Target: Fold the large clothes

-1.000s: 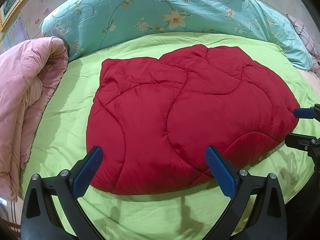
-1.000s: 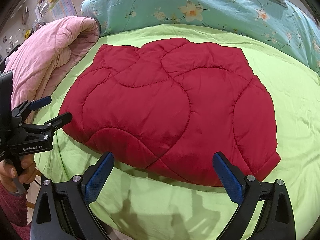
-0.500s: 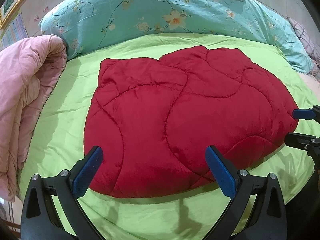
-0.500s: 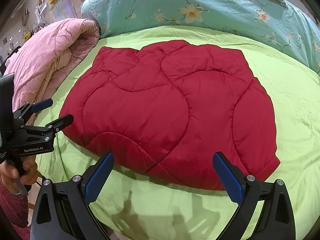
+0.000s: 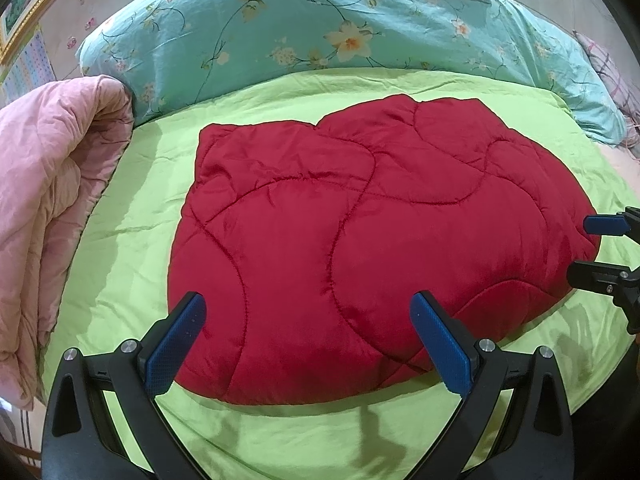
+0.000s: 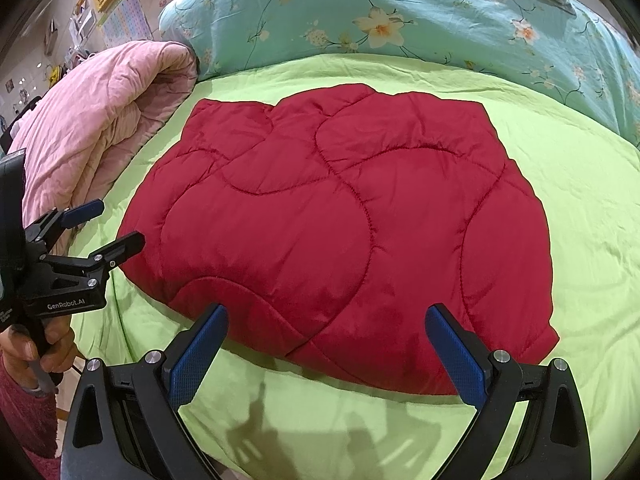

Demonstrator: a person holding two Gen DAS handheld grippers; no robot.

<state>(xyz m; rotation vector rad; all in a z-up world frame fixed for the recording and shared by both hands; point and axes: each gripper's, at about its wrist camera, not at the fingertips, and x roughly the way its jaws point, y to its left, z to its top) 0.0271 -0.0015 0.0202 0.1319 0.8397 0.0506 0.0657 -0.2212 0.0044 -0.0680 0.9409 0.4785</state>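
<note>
I'm drawing both tools back a touch: the red quilted jacket (image 5: 372,248) slides up and away in the left view, with more green bedsheet (image 5: 280,432) opening below its near edge. Same on the right, my right tool (image 6: 324,348) retreating.

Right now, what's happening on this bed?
A person holds a pair of tongs in each hand over a red quilt that lies folded into a thick pad on the green sheet. Both the left tongs and the right tongs are open, hover at the quilt's near edge and grip nothing. A pink quilt is piled to the left, a floral one behind.
</note>
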